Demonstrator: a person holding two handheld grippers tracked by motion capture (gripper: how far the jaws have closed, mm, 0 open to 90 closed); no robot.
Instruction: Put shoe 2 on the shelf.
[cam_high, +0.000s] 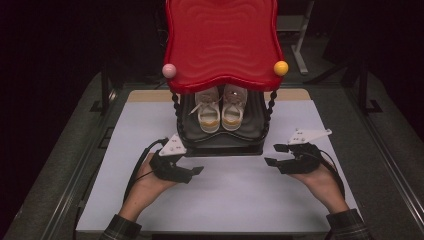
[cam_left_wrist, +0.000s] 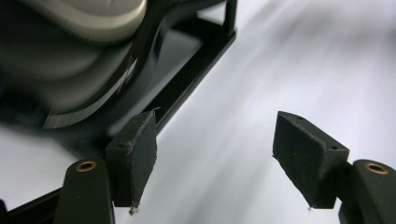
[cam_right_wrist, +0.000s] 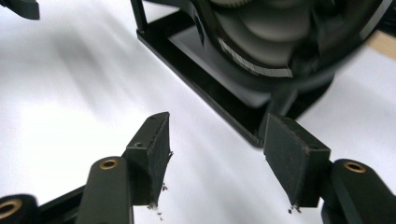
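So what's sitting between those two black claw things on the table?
Between the left gripper and the right gripper, the high view shows bare white table. The black shoe rack holding the white shoes stands just behind that gap.

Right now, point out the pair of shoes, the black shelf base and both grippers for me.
pair of shoes (cam_high: 220, 111): high view, on the laced uppers.
black shelf base (cam_high: 222, 147): high view, on its front edge.
left gripper (cam_high: 192, 175): high view, between its open jaws.
right gripper (cam_high: 274, 154): high view, between its open jaws.
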